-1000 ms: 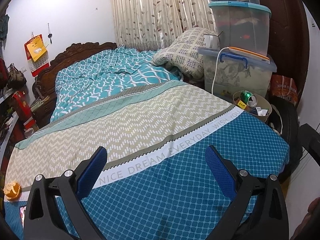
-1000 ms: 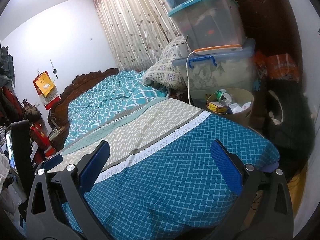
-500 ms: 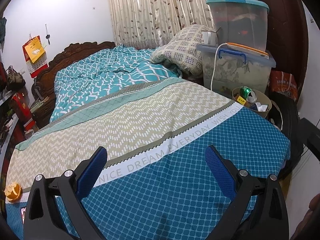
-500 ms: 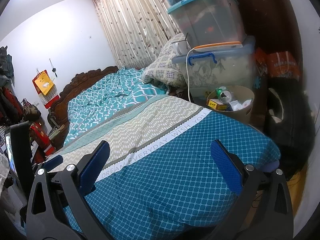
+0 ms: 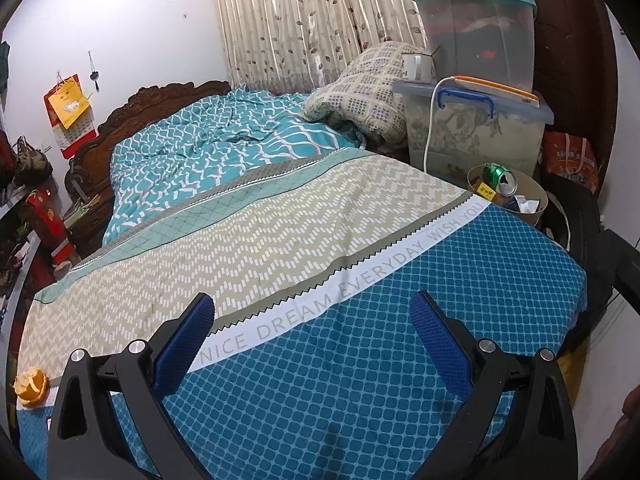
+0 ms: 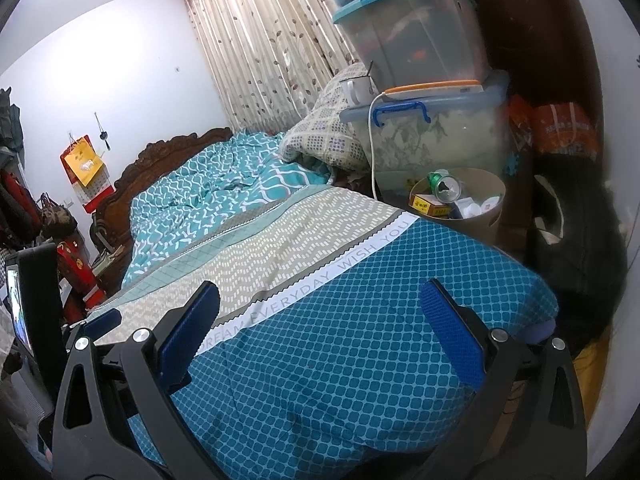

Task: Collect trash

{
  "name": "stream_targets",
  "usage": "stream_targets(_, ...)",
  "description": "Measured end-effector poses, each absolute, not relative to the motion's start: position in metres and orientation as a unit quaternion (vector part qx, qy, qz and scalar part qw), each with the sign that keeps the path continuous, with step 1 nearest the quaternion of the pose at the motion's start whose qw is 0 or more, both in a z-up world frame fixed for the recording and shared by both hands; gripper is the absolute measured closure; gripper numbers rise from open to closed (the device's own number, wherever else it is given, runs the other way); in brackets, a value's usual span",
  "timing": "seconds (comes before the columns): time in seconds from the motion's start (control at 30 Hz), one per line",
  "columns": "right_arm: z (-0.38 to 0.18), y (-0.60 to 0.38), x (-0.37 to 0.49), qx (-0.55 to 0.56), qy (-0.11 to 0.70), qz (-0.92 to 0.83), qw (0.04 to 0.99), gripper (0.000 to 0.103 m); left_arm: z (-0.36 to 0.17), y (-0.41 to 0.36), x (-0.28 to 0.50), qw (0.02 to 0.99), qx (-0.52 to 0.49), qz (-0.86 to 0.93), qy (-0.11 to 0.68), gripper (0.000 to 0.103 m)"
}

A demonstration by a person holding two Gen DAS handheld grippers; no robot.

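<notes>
Both claws stand wide open and empty, the left claw [image 5: 312, 332] and the right claw [image 6: 320, 324] each hovering over the blue patterned foot of the bed [image 5: 360, 380]. Over the last second little has changed: the jaws have kept their spread, and both views have drifted only slightly, with the far end of the room sitting a touch lower in frame. That reads as a pause or a scan rather than a reach. In the left view, the only loose trash visible on the bed is the orange peel [image 5: 31, 385] at about 8 o'clock, near the bed's edge. The waste bin [image 6: 490, 220], at 2 o'clock beside the bed, already holds a green can [image 6: 444, 186] and small cartons. The peel probably comes next.
</notes>
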State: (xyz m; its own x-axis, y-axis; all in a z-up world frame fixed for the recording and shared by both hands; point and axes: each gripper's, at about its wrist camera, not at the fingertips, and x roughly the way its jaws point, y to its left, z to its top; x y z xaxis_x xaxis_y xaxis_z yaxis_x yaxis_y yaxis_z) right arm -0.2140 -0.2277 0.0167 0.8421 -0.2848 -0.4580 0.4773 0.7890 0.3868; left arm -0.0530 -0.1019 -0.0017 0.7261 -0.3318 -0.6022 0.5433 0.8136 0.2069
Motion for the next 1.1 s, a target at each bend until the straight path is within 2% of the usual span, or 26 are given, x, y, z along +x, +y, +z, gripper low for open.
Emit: stream_targets(1.1,0.0134,-0.2275,-0.2161,0.257,0.194,-0.205,0.924,0.003,-0.0028,-0.0990,-0.0541,0.910,0.192,-0.236,0.282,0.009)
